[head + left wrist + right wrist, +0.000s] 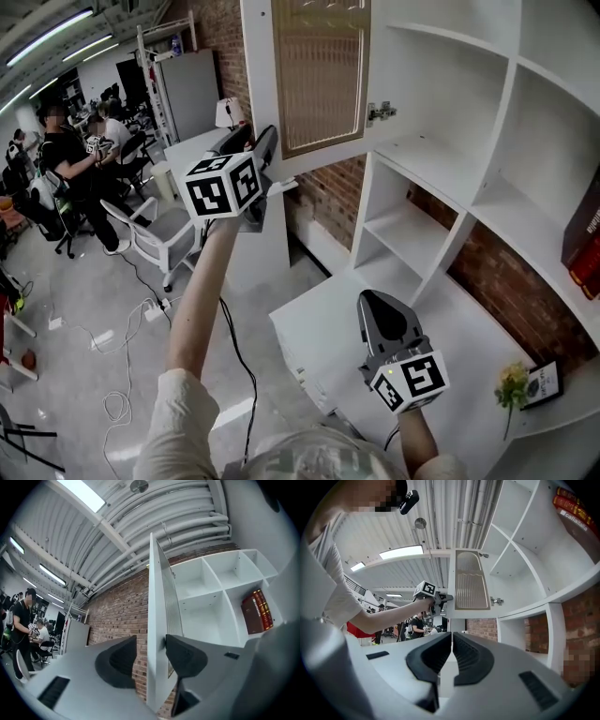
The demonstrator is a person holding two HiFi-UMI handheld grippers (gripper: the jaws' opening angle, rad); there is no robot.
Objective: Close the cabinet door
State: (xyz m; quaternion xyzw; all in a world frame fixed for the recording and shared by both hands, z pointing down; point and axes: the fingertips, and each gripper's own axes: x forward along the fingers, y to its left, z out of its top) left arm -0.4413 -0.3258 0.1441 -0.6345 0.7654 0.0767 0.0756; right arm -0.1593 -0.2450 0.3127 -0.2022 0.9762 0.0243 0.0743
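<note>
The cabinet door (319, 80) stood open, swung out from the upper compartment of the white shelving unit (450, 178); it hung on a metal hinge (381, 112) at its right side, and its ribbed panel (317, 66) faced the room. The person had the left arm stretched up, and the left gripper (272, 164) was at the door's free edge, near the lower corner; its jaws were spread wide with that edge standing between them. The pad on the shelf side sat touching or just beside the door's inner face, I could not tell which; the other pad stood clear of the door, with the brick wall (117, 616) showing through the gap; so nothing was pinched. The right gripper (380, 305) was held low, above the white desk (319, 328) under the shelves and well apart from the door; its jaws were pressed together with nothing between them. Red books (586, 234) stood in a compartment at the right; a yellow flower (513, 382) and a small framed card (544, 382) sat on the desk near the wall. Off to the left, people (66, 150) sat at desks; an office chair (155, 234) stood nearer; cables (122, 356) lay across the floor.
</note>
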